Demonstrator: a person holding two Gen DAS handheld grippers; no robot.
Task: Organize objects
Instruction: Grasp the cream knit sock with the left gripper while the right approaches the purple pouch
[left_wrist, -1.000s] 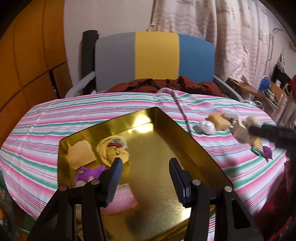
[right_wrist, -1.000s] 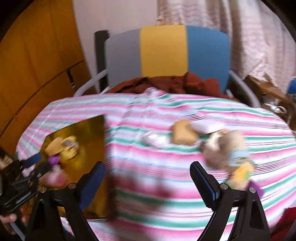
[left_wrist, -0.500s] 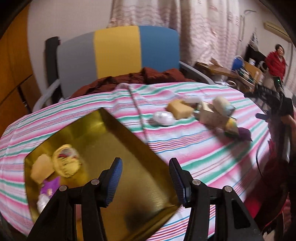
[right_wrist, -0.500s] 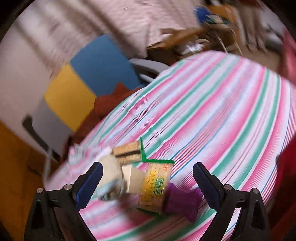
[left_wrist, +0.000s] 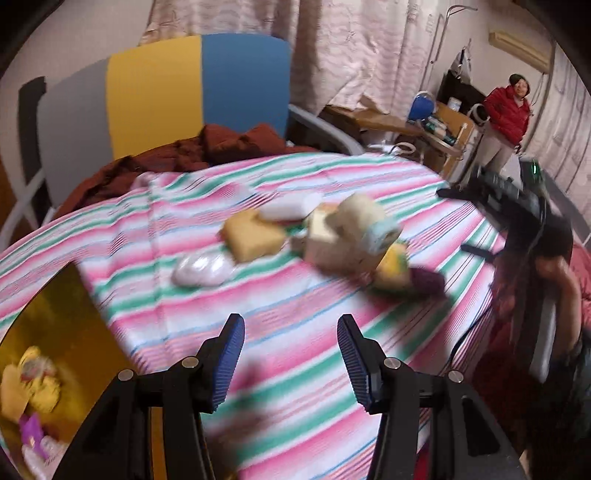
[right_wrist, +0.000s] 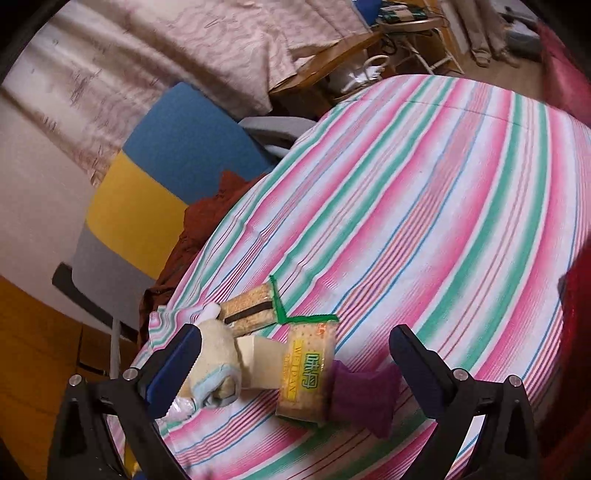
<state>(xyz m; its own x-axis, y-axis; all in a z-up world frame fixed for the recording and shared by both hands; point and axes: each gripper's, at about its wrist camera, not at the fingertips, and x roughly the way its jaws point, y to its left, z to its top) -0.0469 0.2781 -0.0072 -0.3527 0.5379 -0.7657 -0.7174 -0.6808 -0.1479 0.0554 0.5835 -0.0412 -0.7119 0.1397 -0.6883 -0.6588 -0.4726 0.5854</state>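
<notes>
Snack pile on striped tablecloth (left_wrist: 295, 306), both claws released, empty.

L wrist view: left gripper (left_wrist: 291, 360) jaws apart over cloth; gold tray (left_wrist: 74, 332) to pile's left; pile blurred w/ yellow sponge (left_wrist: 253, 236).
R wrist view: right gripper (right_wrist: 291, 369) spread wide around pile: yellow cracker pack (right_wrist: 306, 373) beside purple pouch (right_wrist: 364, 395), cream plush (right_wrist: 218, 362).

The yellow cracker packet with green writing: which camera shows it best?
The right wrist view: the cracker packet lies close and sharp, its printed label readable. In the left wrist view it is a blurred yellow patch behind other snacks.
</notes>
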